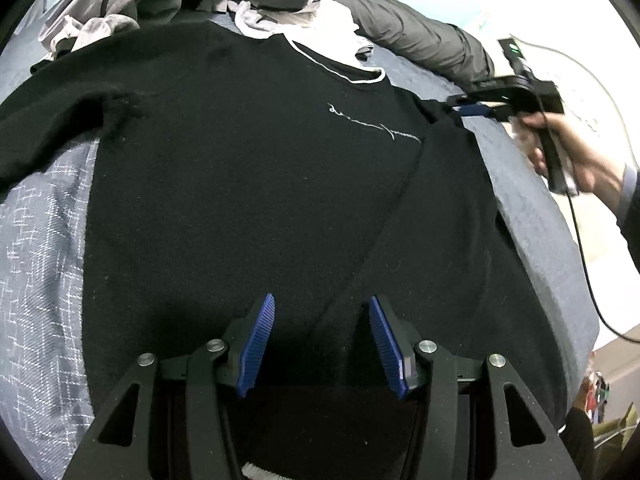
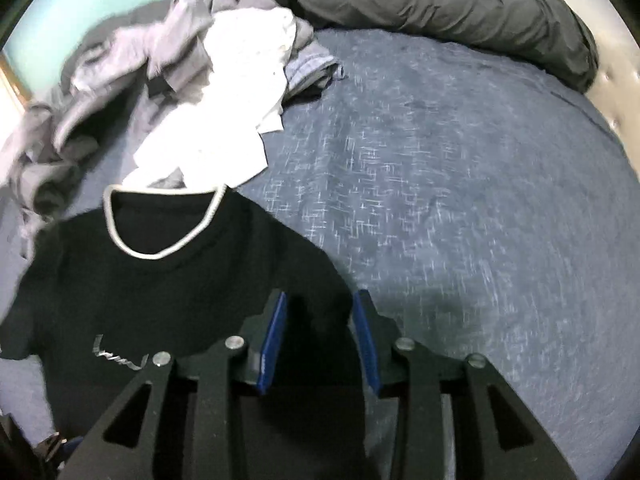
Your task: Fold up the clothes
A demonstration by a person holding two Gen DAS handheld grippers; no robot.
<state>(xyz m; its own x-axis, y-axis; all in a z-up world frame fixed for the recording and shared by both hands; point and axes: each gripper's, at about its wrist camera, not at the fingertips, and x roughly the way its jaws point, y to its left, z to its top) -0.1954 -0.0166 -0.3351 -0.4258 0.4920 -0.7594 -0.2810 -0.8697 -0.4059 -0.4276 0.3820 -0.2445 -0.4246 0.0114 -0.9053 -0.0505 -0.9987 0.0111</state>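
Over the hem of the black sweater (image 1: 248,184), spread flat on the bed (image 2: 460,208), the left gripper (image 1: 322,344) hangs tilted down, jaws released. The right gripper (image 2: 320,340), in a person's hand (image 1: 560,152), sits at the sweater's shoulder edge, jaws parted, pinching nothing. Bare bedspread lies rightward; a clothes pile (image 2: 200,60) crowds the collar.

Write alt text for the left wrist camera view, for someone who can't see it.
A black sweater with a white-trimmed neckline lies spread on a blue-grey bedspread, the left gripper open above its hem. At right, a hand holds the right gripper at the sweater's shoulder; crumpled clothes lie beyond.
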